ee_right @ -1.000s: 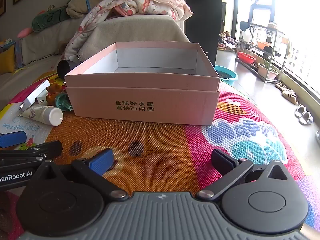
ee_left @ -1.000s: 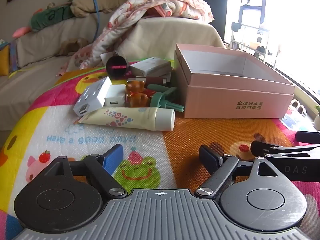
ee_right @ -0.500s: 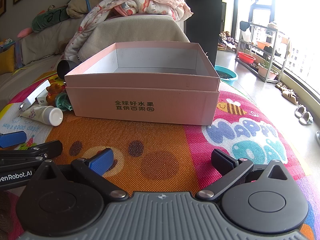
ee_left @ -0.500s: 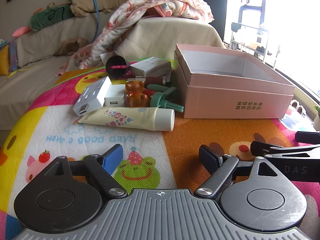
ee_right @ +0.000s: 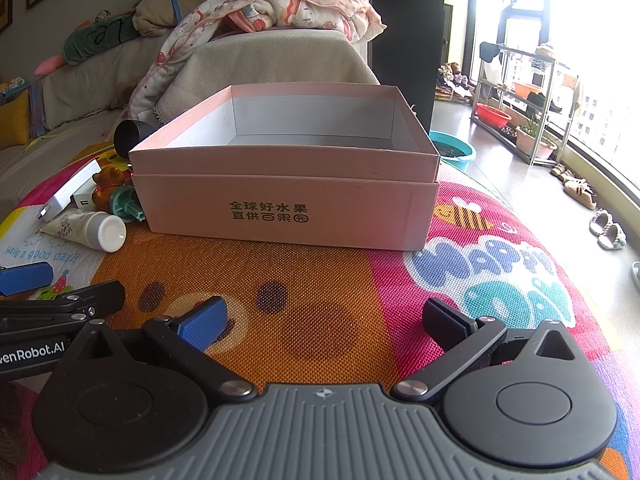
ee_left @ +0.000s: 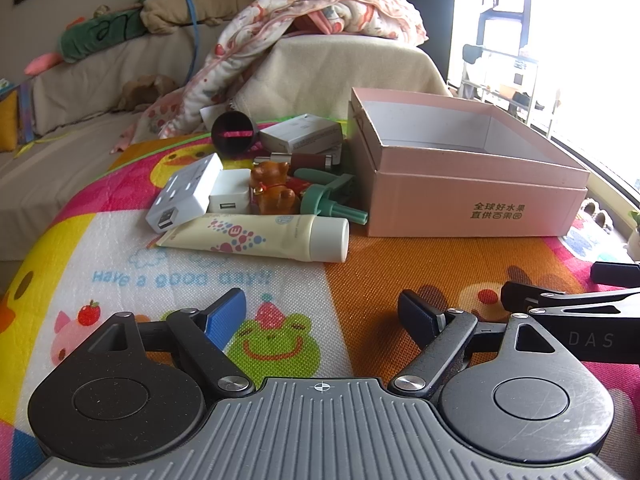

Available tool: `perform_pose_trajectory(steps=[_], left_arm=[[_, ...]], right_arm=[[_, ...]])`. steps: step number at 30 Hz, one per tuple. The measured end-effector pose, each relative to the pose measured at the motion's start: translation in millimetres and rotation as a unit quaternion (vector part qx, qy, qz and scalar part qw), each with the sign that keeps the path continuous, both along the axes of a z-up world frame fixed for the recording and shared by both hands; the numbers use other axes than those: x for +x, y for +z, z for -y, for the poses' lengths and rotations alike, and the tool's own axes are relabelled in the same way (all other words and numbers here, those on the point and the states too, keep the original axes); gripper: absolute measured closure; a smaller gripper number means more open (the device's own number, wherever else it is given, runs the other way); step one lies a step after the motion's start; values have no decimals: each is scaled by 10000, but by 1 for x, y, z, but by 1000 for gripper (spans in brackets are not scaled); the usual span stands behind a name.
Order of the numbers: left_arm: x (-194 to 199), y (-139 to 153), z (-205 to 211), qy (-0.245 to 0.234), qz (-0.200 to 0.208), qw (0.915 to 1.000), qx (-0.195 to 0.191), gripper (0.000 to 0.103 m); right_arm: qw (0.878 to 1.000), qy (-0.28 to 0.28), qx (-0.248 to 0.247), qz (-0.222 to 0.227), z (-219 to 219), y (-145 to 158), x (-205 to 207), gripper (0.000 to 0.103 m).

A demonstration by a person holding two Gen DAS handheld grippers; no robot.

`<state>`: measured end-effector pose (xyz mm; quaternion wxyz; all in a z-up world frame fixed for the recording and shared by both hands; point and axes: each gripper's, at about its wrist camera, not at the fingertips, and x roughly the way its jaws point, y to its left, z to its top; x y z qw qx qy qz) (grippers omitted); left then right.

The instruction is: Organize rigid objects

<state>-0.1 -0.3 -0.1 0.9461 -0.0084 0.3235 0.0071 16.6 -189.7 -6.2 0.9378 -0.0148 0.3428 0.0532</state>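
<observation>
An open pink box [ee_left: 472,204] [ee_right: 288,212] stands on a colourful play mat. Left of it lies a pile: a cream tube [ee_left: 256,236] [ee_right: 86,228], a white power strip [ee_left: 186,192], a white USB charger [ee_left: 229,197], an orange bear figurine [ee_left: 274,192], a green plastic piece [ee_left: 330,200], a dark cup [ee_left: 234,134] and a grey carton [ee_left: 302,134]. My left gripper [ee_left: 322,312] is open and empty, near the mat's front, short of the tube. My right gripper [ee_right: 324,318] is open and empty in front of the box.
A sofa with a blanket [ee_left: 320,12] and plush toys stands behind the mat. Right of the mat are bare floor, a teal basin [ee_right: 452,152], a rack [ee_right: 524,120] and slippers [ee_right: 608,232] by the window. Each gripper's fingers show at the edge of the other's view.
</observation>
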Motion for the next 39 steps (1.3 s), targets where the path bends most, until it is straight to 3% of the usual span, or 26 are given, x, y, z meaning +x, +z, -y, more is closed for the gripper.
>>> perform_pose_trajectory(steps=[32,39], left_arm=[[0,0,0,1,1,10000,12,15],[0,0,0,-2,1,10000,9,15]], right_arm=[[10000,13,-20,21,-1,0,0,0],[9993,296,14,-216,6,3,3,0]])
